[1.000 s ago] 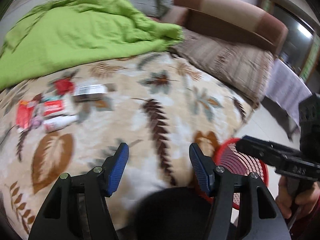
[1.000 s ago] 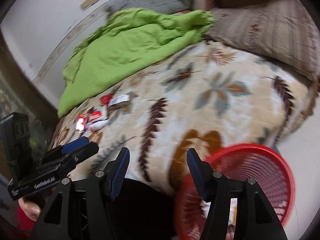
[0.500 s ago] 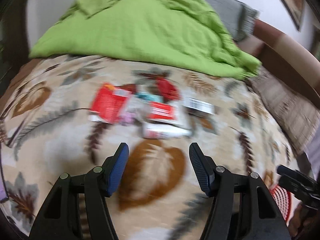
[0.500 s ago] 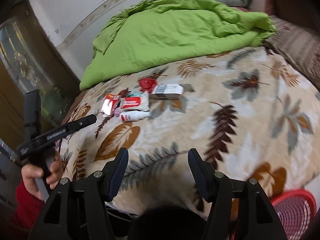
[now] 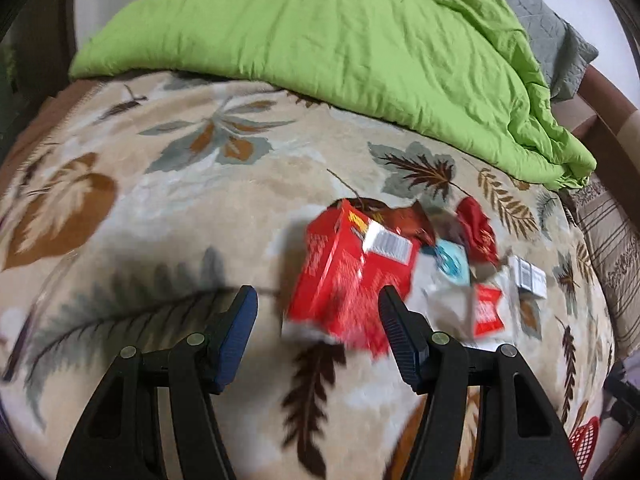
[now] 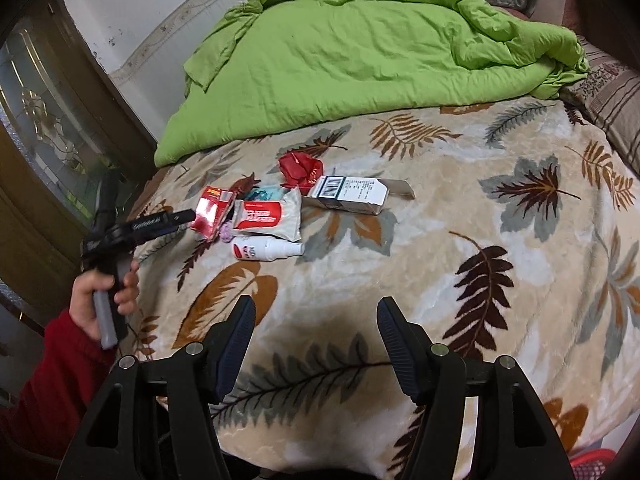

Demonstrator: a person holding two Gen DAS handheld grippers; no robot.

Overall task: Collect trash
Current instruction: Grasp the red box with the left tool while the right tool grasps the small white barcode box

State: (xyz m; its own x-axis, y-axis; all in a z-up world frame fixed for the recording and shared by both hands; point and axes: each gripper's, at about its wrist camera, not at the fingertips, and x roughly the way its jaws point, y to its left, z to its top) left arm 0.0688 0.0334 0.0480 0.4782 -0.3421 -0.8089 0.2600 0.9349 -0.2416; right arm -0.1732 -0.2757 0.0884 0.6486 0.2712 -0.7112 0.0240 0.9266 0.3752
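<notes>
- Within the last second I had swung my left gripper [image 5: 316, 320] off the red basket [image 5: 582, 440] onto the trash pile; its jaws gaped empty, the red box [image 5: 344, 280] just ahead.
- My right gripper [image 6: 316, 328] hung wide, holding nothing, well short of the pile; picking could begin.

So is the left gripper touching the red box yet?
Cannot tell: left wrist view blurs the red box against the left gripper; right wrist view shows the tip beside it.

A lime-green quilt [image 6: 360, 52] fills the upper frame above a cream, leaf-patterned blanket [image 6: 500, 240] bearing a red carton [image 5: 348, 276].
</notes>
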